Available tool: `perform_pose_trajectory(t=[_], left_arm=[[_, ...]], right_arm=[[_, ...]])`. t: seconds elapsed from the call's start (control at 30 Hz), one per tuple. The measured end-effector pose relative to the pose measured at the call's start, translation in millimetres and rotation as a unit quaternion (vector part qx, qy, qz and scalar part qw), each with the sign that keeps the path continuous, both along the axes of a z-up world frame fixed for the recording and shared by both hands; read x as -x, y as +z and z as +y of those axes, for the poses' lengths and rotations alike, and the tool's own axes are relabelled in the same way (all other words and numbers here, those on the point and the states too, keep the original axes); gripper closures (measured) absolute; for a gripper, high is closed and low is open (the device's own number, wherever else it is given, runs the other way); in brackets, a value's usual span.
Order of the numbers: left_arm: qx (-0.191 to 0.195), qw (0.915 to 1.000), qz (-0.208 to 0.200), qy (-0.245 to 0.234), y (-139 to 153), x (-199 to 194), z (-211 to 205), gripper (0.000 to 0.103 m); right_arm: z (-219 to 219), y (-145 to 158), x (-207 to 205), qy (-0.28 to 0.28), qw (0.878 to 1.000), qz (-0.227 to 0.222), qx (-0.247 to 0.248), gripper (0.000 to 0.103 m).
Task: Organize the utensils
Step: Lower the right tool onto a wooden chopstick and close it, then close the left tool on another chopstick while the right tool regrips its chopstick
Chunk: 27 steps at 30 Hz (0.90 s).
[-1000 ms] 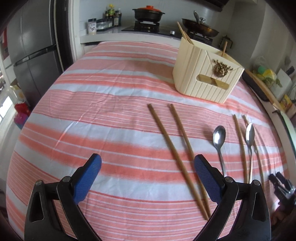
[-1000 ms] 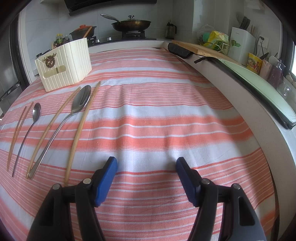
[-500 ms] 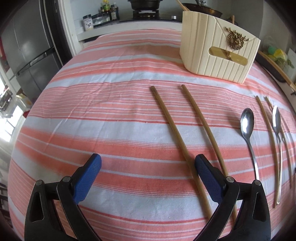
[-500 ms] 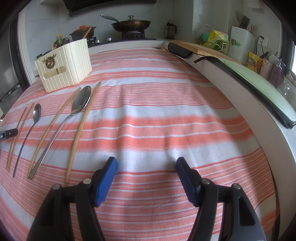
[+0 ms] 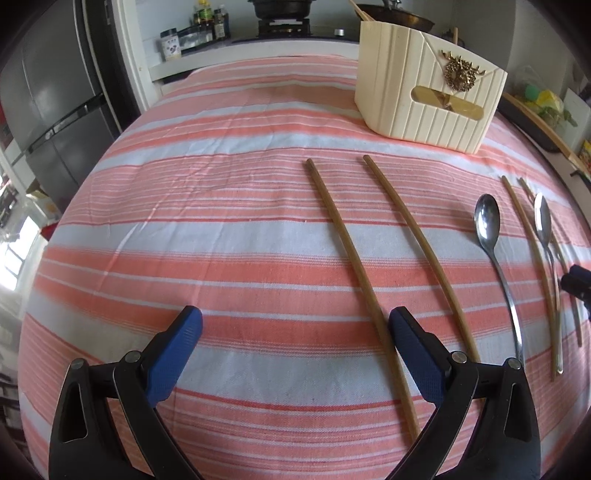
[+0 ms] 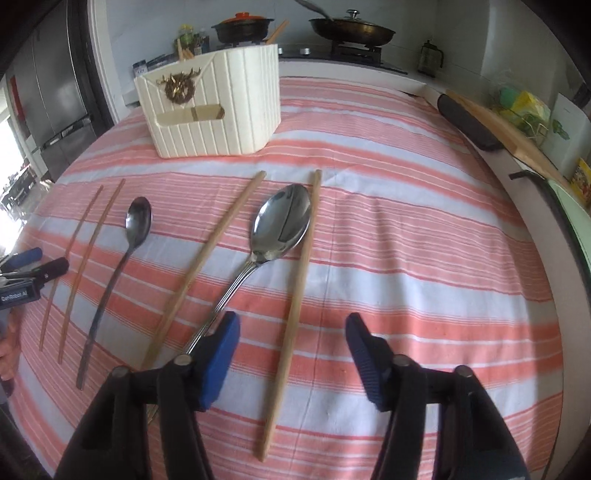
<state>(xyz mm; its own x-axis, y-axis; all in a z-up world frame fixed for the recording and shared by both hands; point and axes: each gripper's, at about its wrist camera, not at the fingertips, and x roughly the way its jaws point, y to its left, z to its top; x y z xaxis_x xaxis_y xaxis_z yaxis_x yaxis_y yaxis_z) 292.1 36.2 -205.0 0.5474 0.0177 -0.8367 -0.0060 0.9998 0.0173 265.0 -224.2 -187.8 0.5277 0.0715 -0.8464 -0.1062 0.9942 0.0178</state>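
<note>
On the striped cloth, my left gripper (image 5: pixel 294 317) hangs open and wide; one dark chopstick (image 5: pixel 354 273) runs just inside its right finger, its twin (image 5: pixel 417 243) outside. Further right lie a small spoon (image 5: pixel 491 236), a pale chopstick (image 5: pixel 528 240) and a large spoon (image 5: pixel 543 221). My right gripper (image 6: pixel 292 325) is closing, its jaws still apart around a pale chopstick (image 6: pixel 301 280) that the pads do not touch. The large spoon (image 6: pixel 282 221) has its handle under the left finger. A cream utensil holder (image 6: pixel 221 110) stands behind.
A second pale chopstick (image 6: pixel 207 254) and the small spoon (image 6: pixel 138 221) lie left of the right gripper. A stove with a pan (image 6: pixel 351 29) sits behind the table, a fridge (image 5: pixel 55 110) at the left, a wooden board (image 6: pixel 506 129) along the right counter.
My right gripper has swung left over the large spoon and pale chopstick, and its jaws have narrowed. My left gripper has sunk a little toward the dark chopsticks.
</note>
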Motion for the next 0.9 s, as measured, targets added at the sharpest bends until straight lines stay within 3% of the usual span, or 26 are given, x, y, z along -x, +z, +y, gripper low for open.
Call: perform_pose_trajectory(t=[0.03, 0.07, 0.1, 0.37, 0.6, 0.9], left_arm=[[0.000, 1.0000, 0.000, -0.001, 0, 2, 1, 0.002], [0.000, 1.0000, 0.000, -0.001, 0, 4, 2, 0.002], [-0.001, 1.0000, -0.001, -0.001, 0, 6, 3, 0.002], [-0.002, 1.0000, 0.006, 0.000, 0, 15, 19, 0.002], [-0.007, 0.9998, 0.018, -0.011, 2, 23, 33, 0.002], [0.001, 0.9991, 0.035, -0.023, 2, 26, 47, 0.002]], right_arm=[[2, -3, -2, 0.002, 1.000, -0.002, 0.009, 0.072], [3, -2, -2, -0.002, 1.000, -0.011, 0.017, 0.087], [2, -2, -2, -0.012, 1.000, -0.007, 0.027, 0.096], [-38, 1, 30, -0.096, 0.995, 0.004, 0.035, 0.096], [-52, 5, 72, -0.123, 0.991, 0.018, 0.045, 0.096], [-75, -1, 75, -0.156, 0.984, 0.020, 0.078, 0.096]])
